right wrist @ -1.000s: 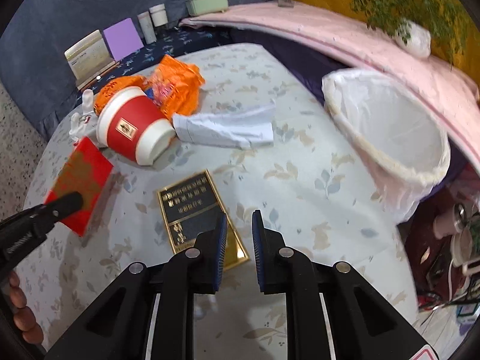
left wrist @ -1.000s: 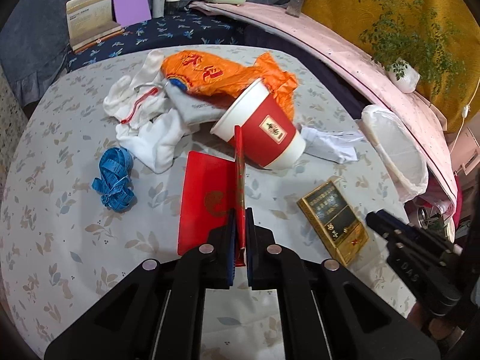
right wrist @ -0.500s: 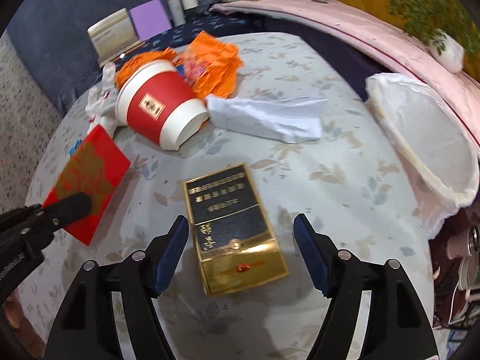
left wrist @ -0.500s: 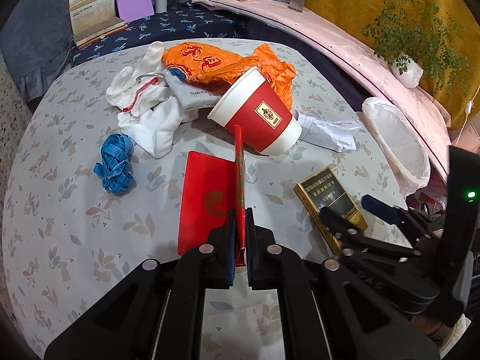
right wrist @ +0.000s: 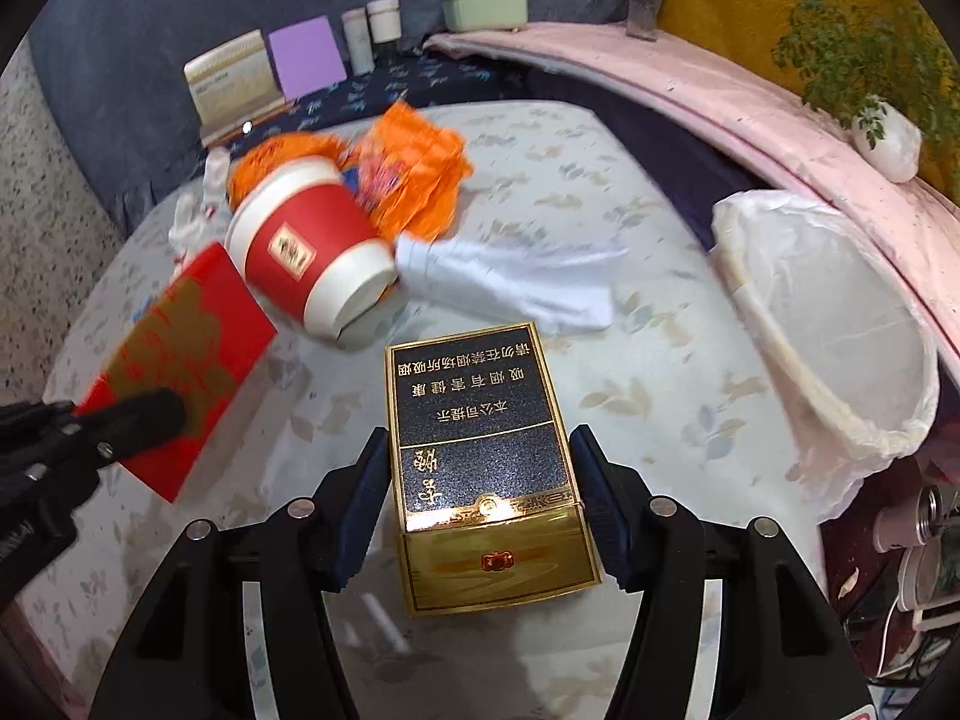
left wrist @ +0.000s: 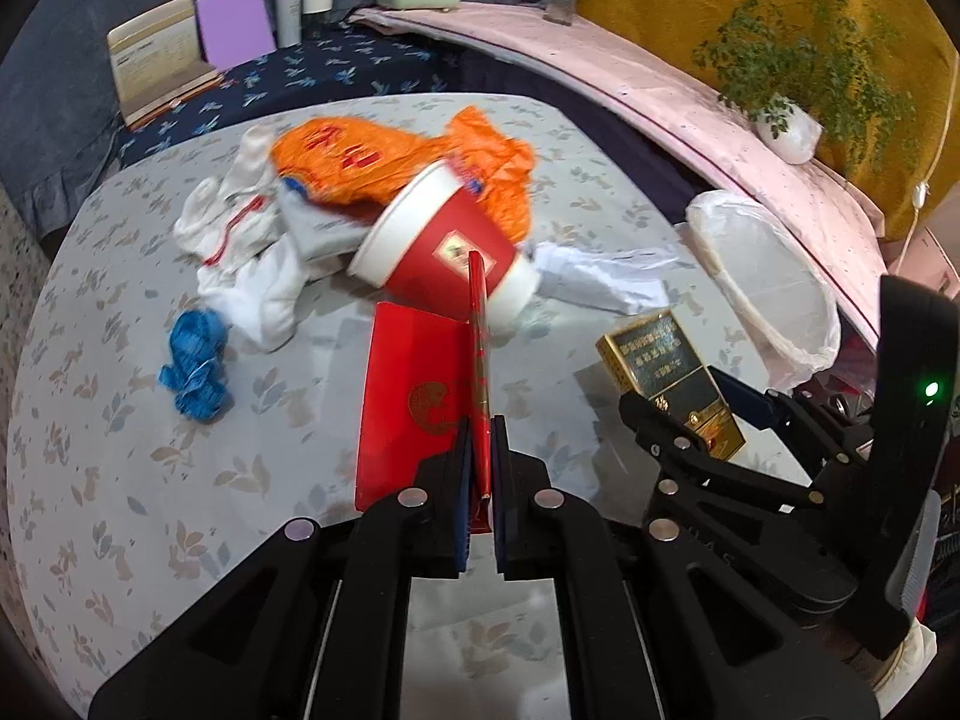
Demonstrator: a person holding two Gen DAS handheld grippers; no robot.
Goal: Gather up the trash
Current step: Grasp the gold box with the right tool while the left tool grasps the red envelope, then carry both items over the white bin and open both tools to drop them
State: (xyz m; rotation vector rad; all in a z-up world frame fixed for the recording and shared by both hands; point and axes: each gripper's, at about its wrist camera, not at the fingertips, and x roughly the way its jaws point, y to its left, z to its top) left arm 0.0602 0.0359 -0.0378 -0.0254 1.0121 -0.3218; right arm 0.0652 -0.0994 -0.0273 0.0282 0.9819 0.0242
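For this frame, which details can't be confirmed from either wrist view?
- Cigarette box: the right wrist view doesn't settle whether the right gripper presses its sides.
- Red cup: its inside faces away in both views.
- Bin bag: its contents are hidden by the liner.
- Orange bag: print blurred.

The left gripper (left wrist: 480, 456) is seen at the bottom centre of the left wrist view, angled downward, its fingers (left wrist: 459, 480) pressed nearly together on the edge of a thin red envelope (left wrist: 414, 396) that stands upright between them. The right gripper (right wrist: 480, 504) fills the bottom of the right wrist view, also angled downward. Its jaws have just been closing, and a gold and black box (right wrist: 480, 468) is set between the blue-padded fingers (right wrist: 366, 504), which lie against its two long sides. In the left wrist view the right gripper appears at the lower right; in the right wrist view the left gripper enters from the left edge.
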